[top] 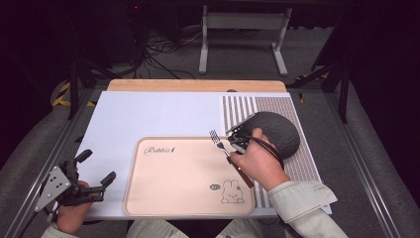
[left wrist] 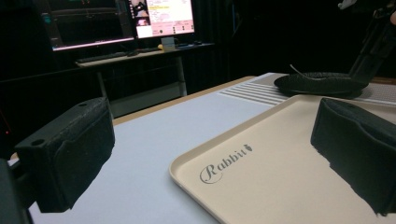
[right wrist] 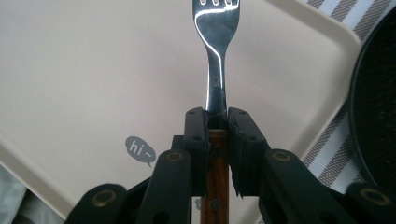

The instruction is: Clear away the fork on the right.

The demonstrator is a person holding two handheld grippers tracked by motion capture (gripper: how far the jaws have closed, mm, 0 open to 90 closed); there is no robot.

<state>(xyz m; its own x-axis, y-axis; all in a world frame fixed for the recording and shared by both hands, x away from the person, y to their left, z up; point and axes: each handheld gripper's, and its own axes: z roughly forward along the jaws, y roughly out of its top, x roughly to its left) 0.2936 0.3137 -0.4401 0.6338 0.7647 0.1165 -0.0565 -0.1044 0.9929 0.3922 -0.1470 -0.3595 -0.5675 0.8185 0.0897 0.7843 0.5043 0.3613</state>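
Observation:
A fork (top: pixel 221 145) with a steel head and a brown wooden handle hangs tilted over the right part of a beige tray (top: pixel 173 178), tines toward the far left. My right gripper (top: pixel 231 151) is shut on it. In the right gripper view the pads (right wrist: pixel 196 135) clamp the fork (right wrist: pixel 215 46) where steel meets wood, above the tray (right wrist: pixel 93 70). At the table's near left corner my left gripper (top: pixel 96 166) is held open with nothing between its jaws. Its own view looks across the tray's rim (left wrist: pixel 187 163).
A black round dish (top: pixel 277 131) lies on a striped mat (top: pixel 237 106) just right of the tray. A white sheet (top: pixel 148 114) covers the table under both. Metal rails run along the table's sides. Monitors stand on a desk (left wrist: pixel 140 51) in the distance.

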